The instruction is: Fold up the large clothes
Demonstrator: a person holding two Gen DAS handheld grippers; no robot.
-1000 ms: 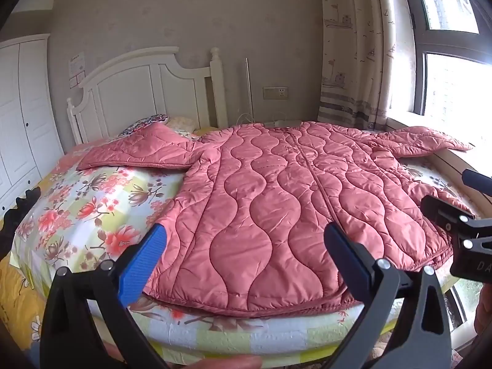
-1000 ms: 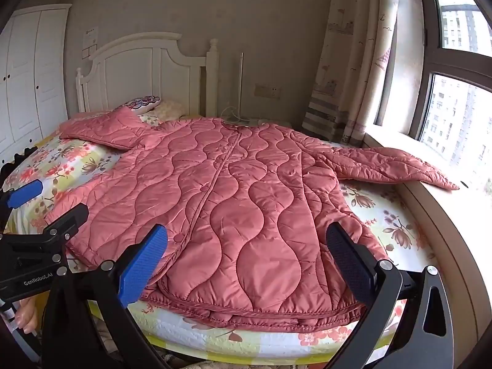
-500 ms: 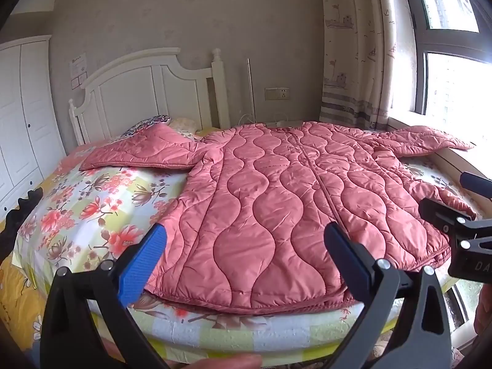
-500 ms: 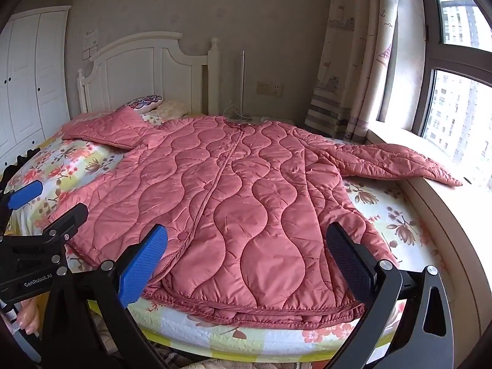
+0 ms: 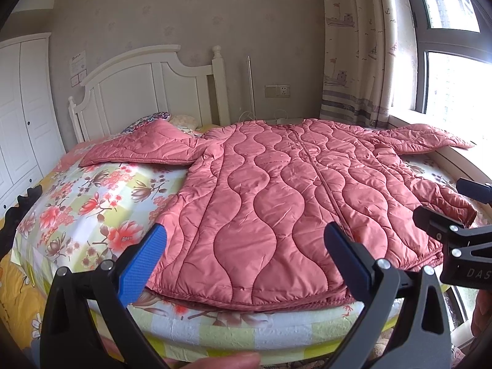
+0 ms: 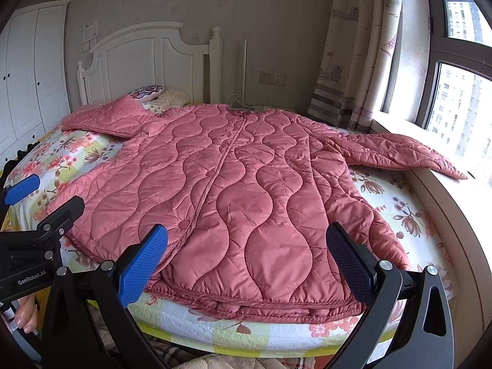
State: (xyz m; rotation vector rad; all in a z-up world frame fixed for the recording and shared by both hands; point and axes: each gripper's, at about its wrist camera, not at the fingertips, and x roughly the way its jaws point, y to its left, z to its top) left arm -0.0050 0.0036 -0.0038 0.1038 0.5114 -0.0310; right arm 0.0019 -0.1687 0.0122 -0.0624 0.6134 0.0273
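1. The left gripper (image 5: 244,256) has two black, wedge-shaped arms, each with a triangular cut-out low down.
2. Its fingers (image 5: 143,261) carry flat pads with a fine dotted texture: the left pad is bright blue, the right one looks dark navy.
3. Round silver screw heads sit on the upper edge of each arm, two per side.
4. The right gripper (image 6: 246,259) is built the same way.
5. White lettering reading "GenRobot.AI" marks the left gripper's black body in the right wrist view.
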